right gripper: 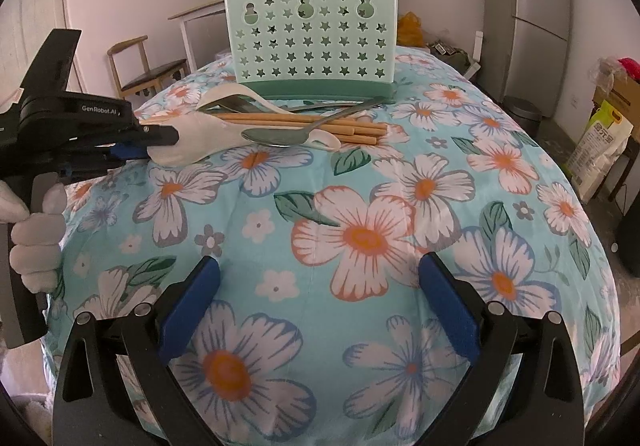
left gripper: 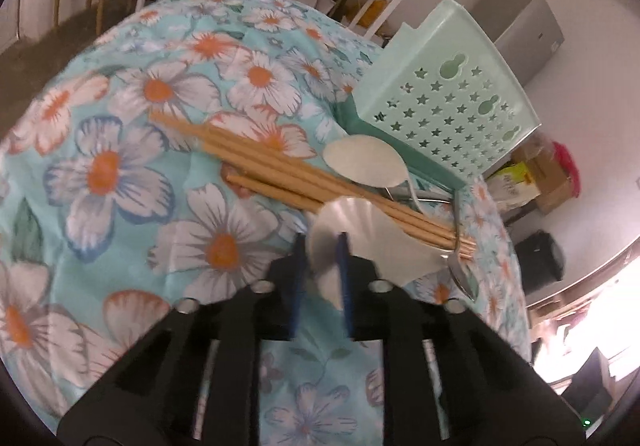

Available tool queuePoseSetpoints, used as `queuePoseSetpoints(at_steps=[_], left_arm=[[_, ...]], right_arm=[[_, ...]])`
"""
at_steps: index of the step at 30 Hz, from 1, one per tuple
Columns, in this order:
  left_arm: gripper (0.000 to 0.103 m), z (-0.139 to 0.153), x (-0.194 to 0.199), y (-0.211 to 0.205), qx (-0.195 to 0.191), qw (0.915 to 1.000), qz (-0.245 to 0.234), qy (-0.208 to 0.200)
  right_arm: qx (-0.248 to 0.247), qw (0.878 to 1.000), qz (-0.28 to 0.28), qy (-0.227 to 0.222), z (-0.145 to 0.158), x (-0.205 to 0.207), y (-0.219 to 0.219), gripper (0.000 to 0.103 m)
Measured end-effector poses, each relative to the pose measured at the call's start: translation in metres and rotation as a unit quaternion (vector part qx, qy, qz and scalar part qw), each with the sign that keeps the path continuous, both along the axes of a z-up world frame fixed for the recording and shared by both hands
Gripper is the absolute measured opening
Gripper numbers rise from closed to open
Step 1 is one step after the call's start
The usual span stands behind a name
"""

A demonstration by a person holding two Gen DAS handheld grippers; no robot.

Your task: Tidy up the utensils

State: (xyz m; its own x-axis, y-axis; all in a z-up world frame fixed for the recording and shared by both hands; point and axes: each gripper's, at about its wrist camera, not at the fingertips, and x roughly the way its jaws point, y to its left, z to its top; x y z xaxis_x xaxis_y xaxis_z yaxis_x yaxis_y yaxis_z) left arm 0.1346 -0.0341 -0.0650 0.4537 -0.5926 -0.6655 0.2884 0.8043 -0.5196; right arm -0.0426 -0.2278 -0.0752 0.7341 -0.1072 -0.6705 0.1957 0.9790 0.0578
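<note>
A mint green utensil holder [right gripper: 310, 42] with star holes stands at the far side of the floral table; it also shows in the left wrist view [left gripper: 448, 94]. In front of it lies a pile: wooden chopsticks [right gripper: 304, 122], a metal spoon [right gripper: 280, 136] and a second white spoon [right gripper: 224, 94]. My left gripper [left gripper: 322, 246] is shut on the bowl of a white ceramic spoon [left gripper: 352, 234], seen from the side in the right wrist view [right gripper: 192, 146]. My right gripper [right gripper: 320, 286] is open and empty above the near part of the table.
The table is covered by a blue floral cloth [right gripper: 360, 238]. A grey fridge [right gripper: 528, 14] stands at the back right, a wooden chair [right gripper: 148, 66] at the back left. Bags and boxes [right gripper: 604, 142] sit on the floor to the right.
</note>
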Motion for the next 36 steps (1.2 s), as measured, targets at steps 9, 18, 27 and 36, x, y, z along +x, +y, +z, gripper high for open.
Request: queuePoseSetpoints(at_steps=[9, 18, 27, 36], left_arm=[[0.008, 0.013, -0.024, 0.038, -0.008, 0.9998, 0.01, 0.012], [0.009, 0.002, -0.035, 0.079, -0.027, 0.9981, 0.039, 0.04], [0.013, -0.008, -0.033, 0.077, -0.041, 0.9979, 0.035, 0.037], [0.01, -0.004, -0.037, 0.086, -0.037, 0.9984, 0.04, 0.012]], right_arm=[[-0.001, 1.0, -0.009, 0.002, 0.0, 0.002, 0.001, 0.097], [-0.005, 1.0, -0.018, 0.01, 0.0, 0.002, 0.003, 0.097], [-0.08, 0.997, 0.007, -0.009, 0.036, -0.002, 0.008, 0.094], [-0.257, 0.96, 0.1, 0.042, 0.03, 0.044, 0.03, 0.055]])
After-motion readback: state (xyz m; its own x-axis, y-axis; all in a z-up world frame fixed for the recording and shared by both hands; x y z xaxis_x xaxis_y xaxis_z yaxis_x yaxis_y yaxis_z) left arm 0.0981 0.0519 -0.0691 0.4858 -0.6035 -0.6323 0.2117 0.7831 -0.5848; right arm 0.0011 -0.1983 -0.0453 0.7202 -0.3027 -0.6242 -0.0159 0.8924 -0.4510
